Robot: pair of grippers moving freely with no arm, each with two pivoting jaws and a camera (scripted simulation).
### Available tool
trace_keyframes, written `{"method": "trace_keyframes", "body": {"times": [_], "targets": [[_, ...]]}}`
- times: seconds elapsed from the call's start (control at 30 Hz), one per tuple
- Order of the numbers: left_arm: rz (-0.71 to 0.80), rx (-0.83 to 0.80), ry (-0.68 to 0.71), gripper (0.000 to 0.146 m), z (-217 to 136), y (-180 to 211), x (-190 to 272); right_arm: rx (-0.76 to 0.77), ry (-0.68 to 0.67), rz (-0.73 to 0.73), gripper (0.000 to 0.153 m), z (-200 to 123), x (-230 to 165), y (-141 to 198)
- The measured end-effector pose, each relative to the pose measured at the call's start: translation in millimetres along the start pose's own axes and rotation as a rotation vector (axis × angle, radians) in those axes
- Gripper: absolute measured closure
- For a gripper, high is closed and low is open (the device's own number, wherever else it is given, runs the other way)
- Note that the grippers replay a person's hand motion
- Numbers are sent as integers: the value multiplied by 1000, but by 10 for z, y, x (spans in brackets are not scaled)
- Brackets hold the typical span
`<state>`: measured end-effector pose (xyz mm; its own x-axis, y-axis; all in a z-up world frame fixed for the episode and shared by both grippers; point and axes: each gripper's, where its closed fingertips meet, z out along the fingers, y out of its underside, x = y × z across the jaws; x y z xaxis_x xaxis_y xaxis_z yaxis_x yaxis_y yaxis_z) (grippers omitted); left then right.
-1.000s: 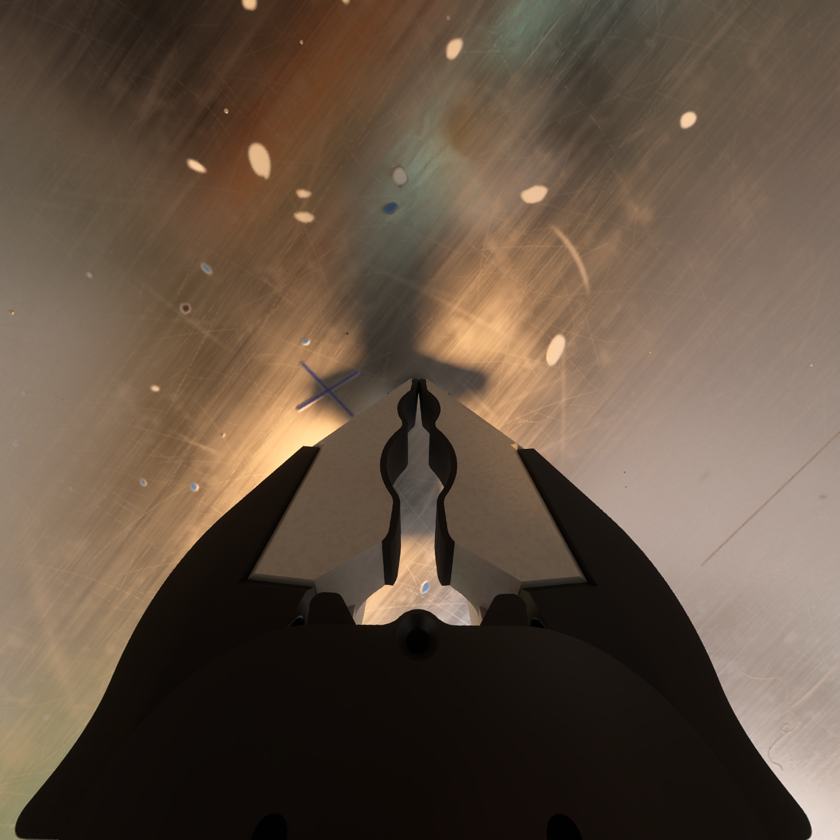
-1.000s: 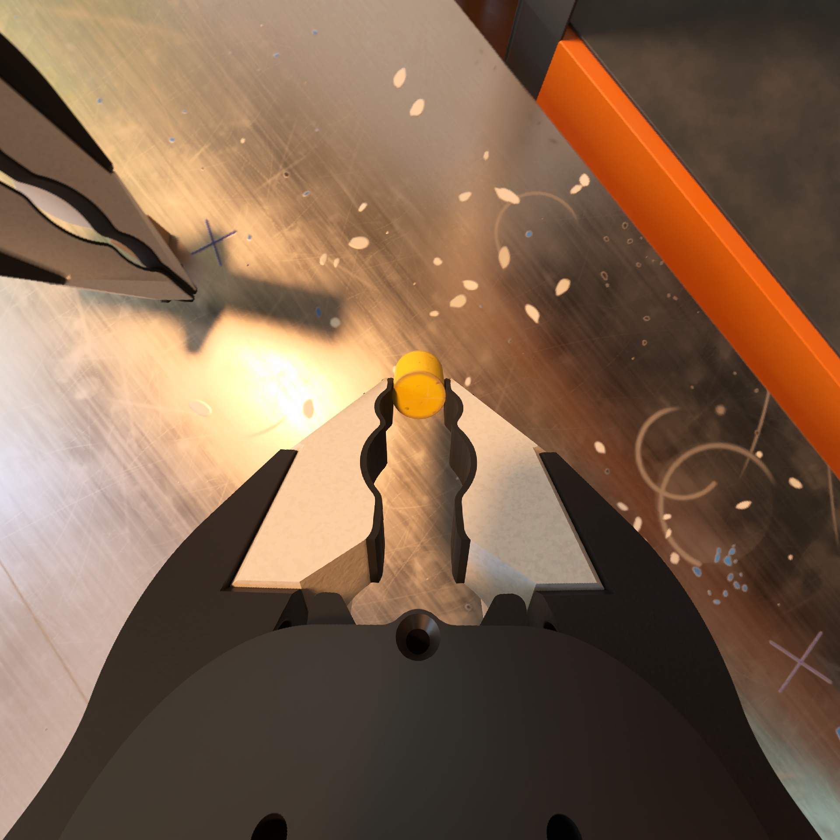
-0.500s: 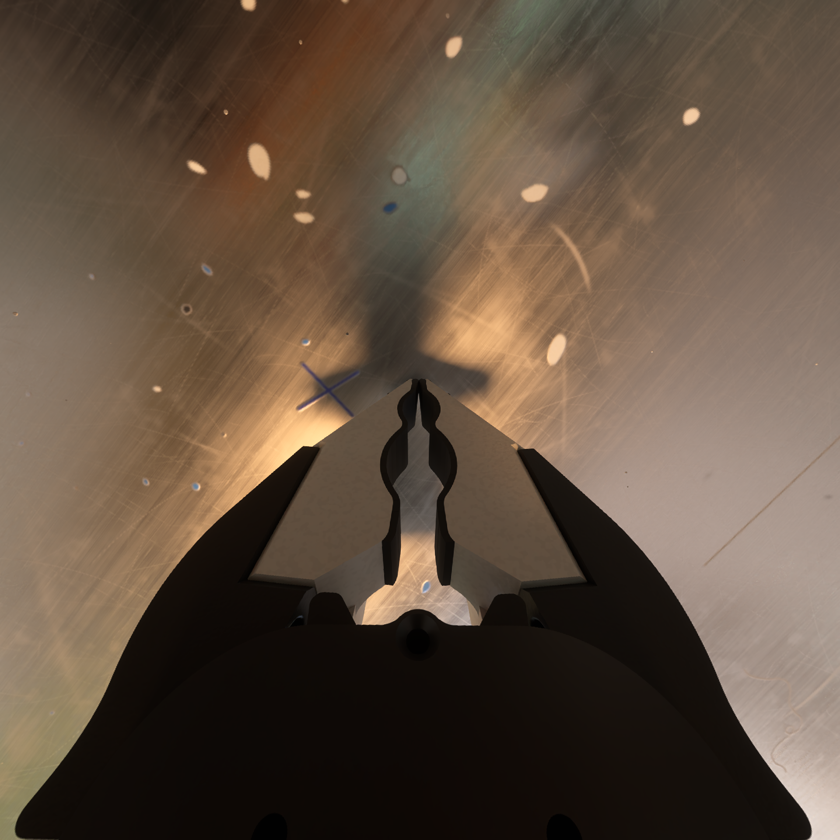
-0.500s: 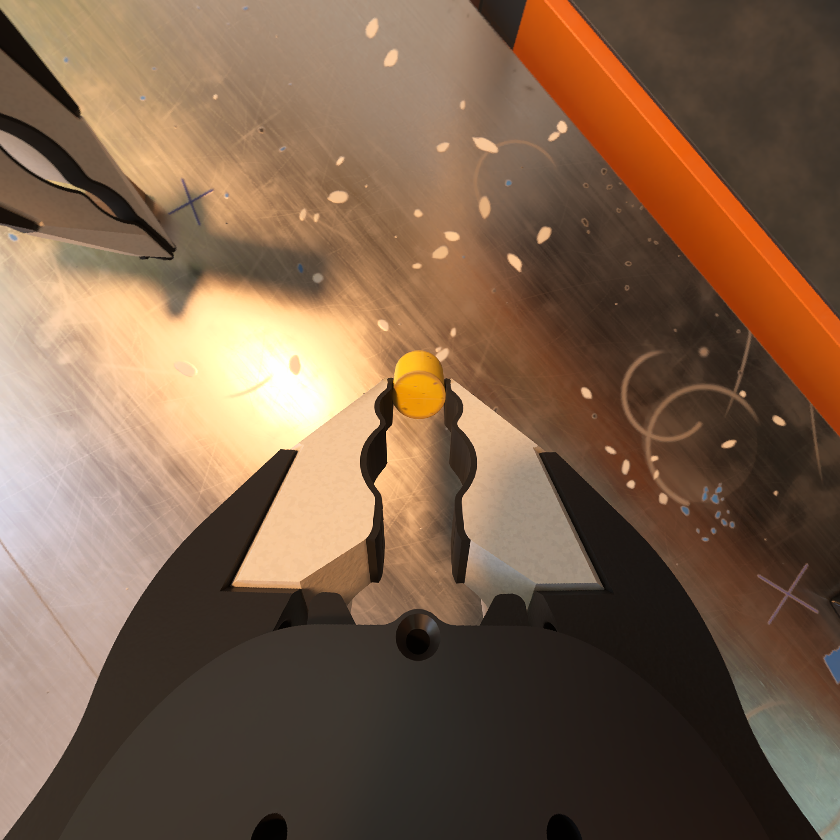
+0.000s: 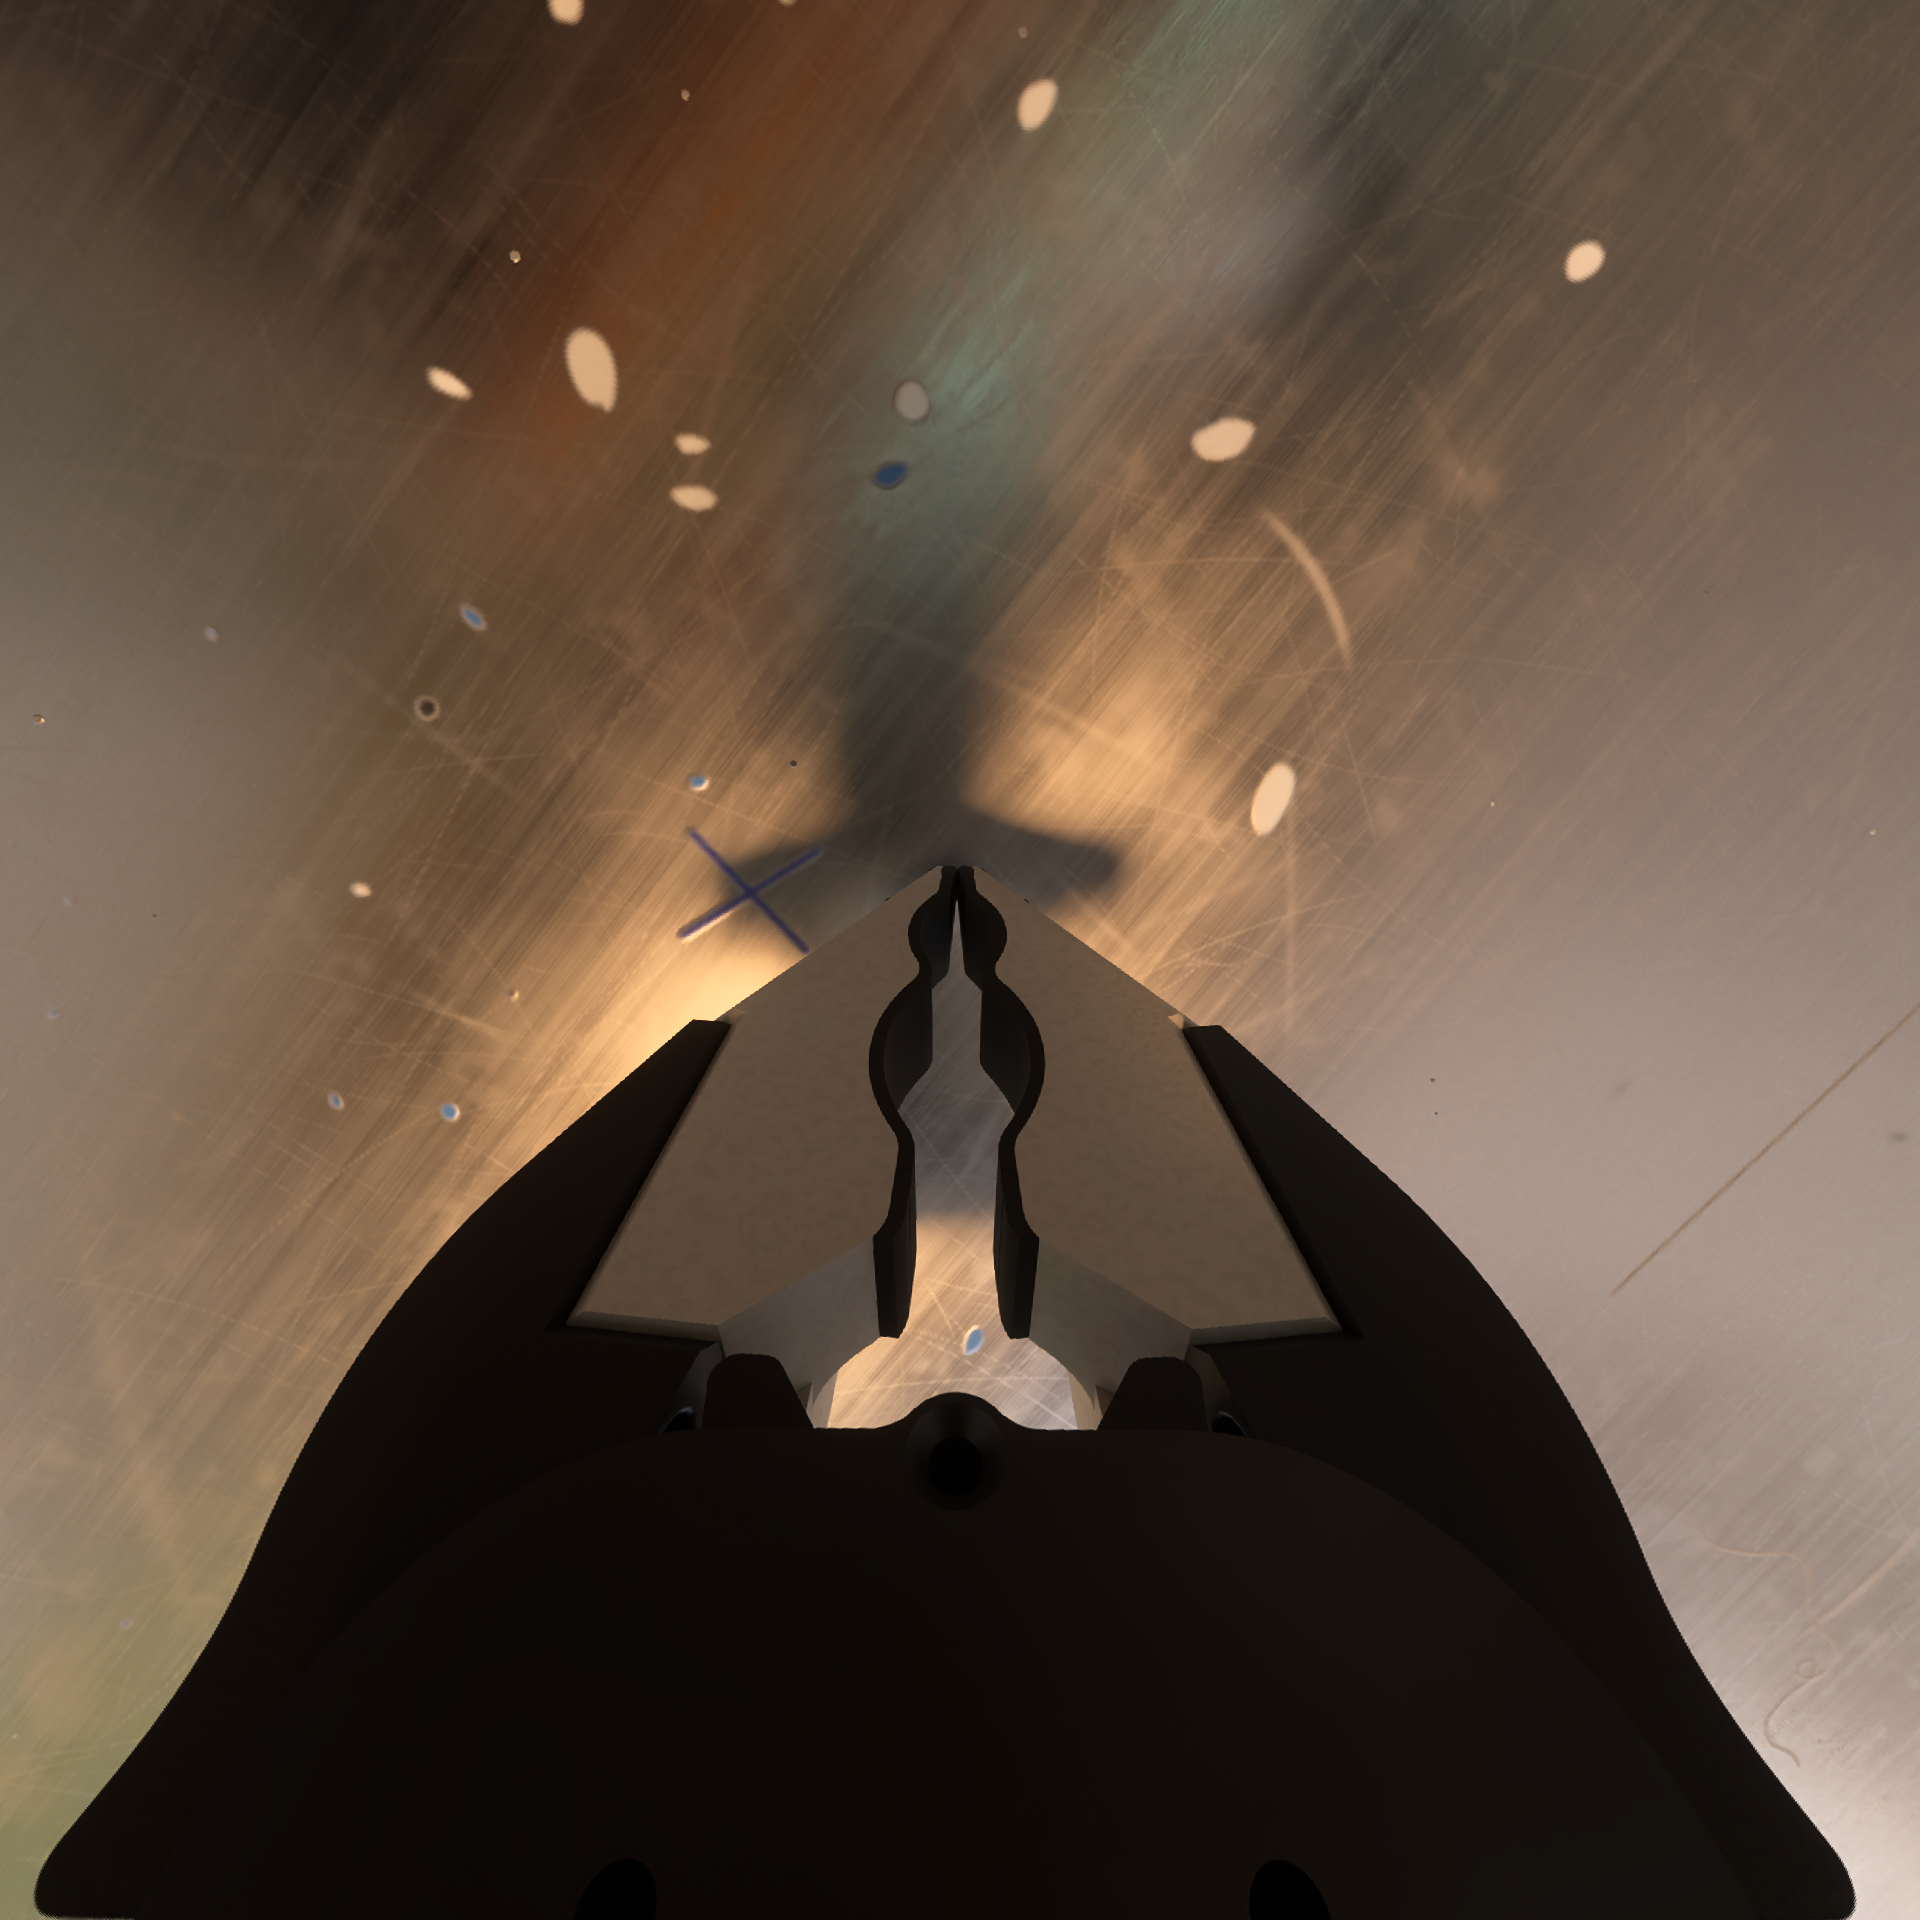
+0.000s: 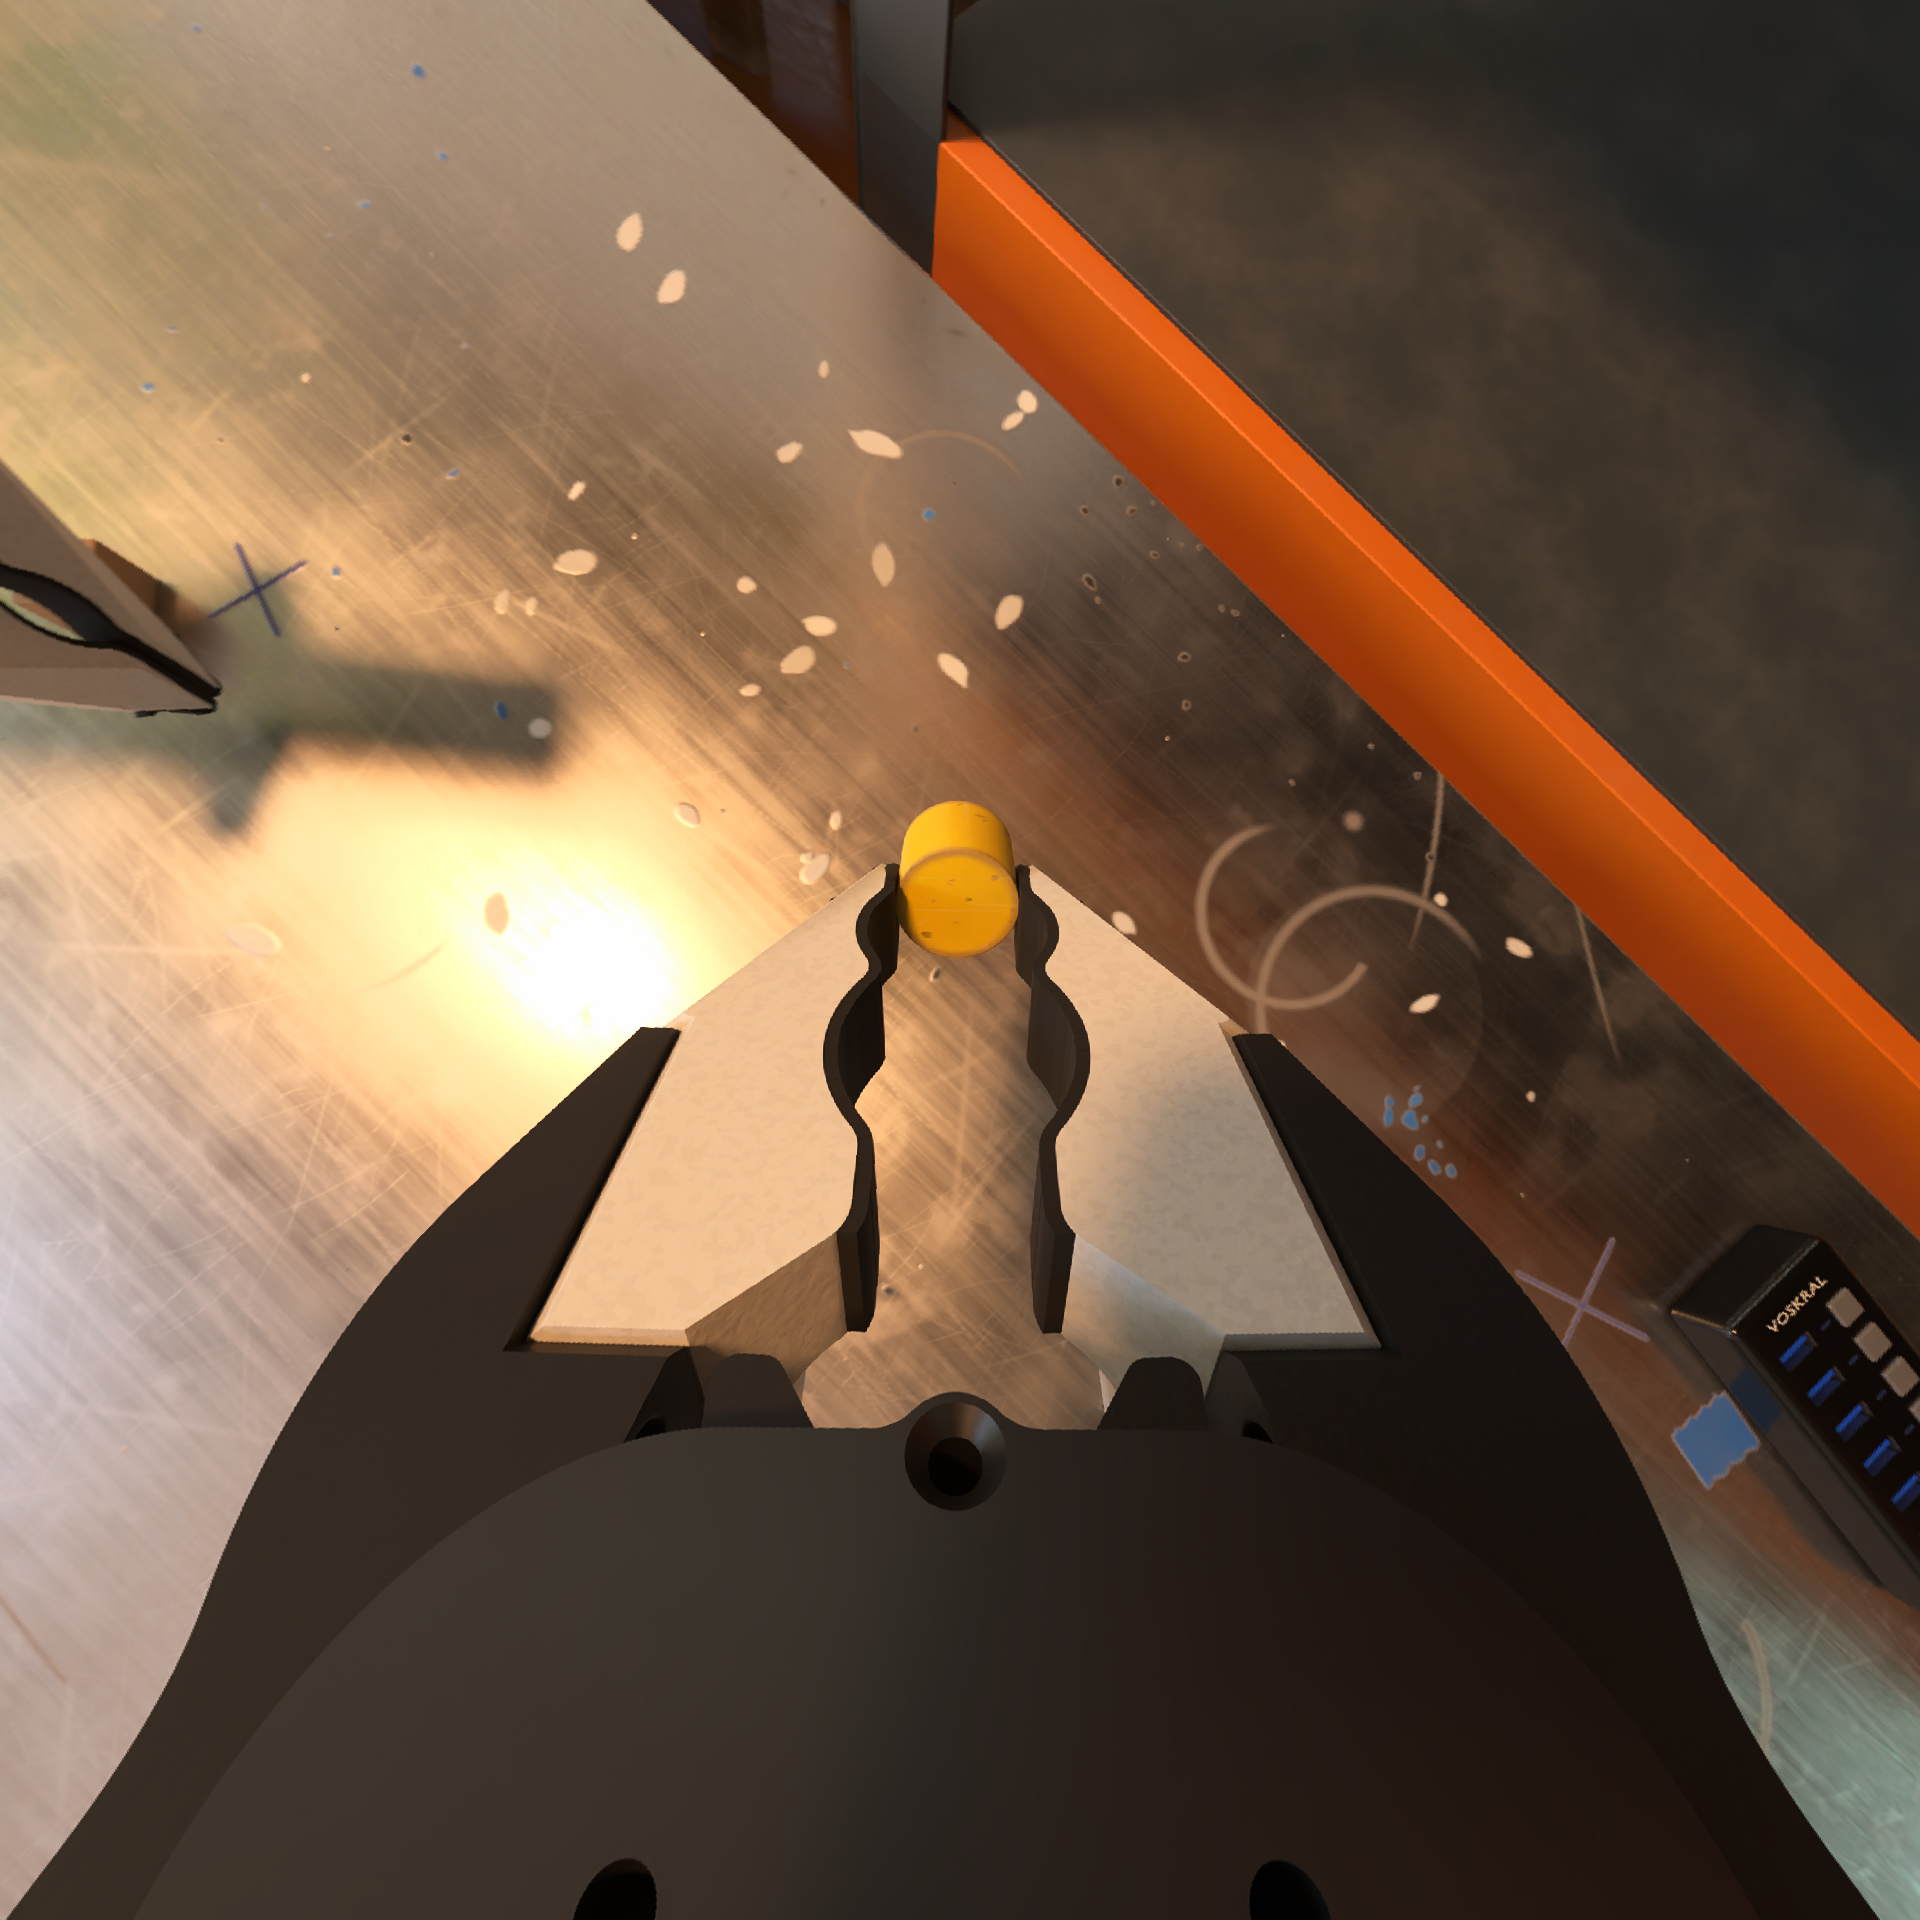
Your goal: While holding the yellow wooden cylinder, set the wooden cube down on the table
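My right gripper (image 6: 956, 878) is shut on the yellow wooden cylinder (image 6: 956, 904), pinched at the fingertips and held above the scratched metal table (image 6: 520, 312). My left gripper (image 5: 956, 883) is shut with its tips touching and nothing between them, hovering over the table. It also shows at the far left of the right wrist view (image 6: 192, 694). A small brown wooden corner (image 6: 130, 577), possibly the cube, peeks out behind its fingers. The rest is hidden. No cube shows in the left wrist view.
An orange strip (image 6: 1351, 582) borders the table on the right, with a dark surface (image 6: 1558, 260) beyond. A black device with blue ports (image 6: 1829, 1392) lies at the right edge, by a blue tag (image 6: 1714, 1439). A blue cross (image 5: 748, 888) is marked near the left fingertips.
The right gripper has shifted with the cylinder still held, bringing the black device into view and pushing the left gripper farther toward the frame's left edge. The left wrist view is unchanged.
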<state>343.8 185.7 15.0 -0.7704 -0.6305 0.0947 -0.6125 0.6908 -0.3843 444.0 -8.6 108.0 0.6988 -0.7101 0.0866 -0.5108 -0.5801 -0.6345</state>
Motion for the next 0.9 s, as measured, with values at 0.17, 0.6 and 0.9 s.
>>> {"method": "trace_keyframes", "body": {"times": [0.17,0.6,0.9], "targets": [[-3,2,8,146,0,0,0,-27,-15,10,131,152,64,24],[-2,2,7,146,1,1,1,-33,-25,18,131,329,82,-6],[0,0,9,146,2,1,12,-56,-33,-1,131,249,-35,83]]}}
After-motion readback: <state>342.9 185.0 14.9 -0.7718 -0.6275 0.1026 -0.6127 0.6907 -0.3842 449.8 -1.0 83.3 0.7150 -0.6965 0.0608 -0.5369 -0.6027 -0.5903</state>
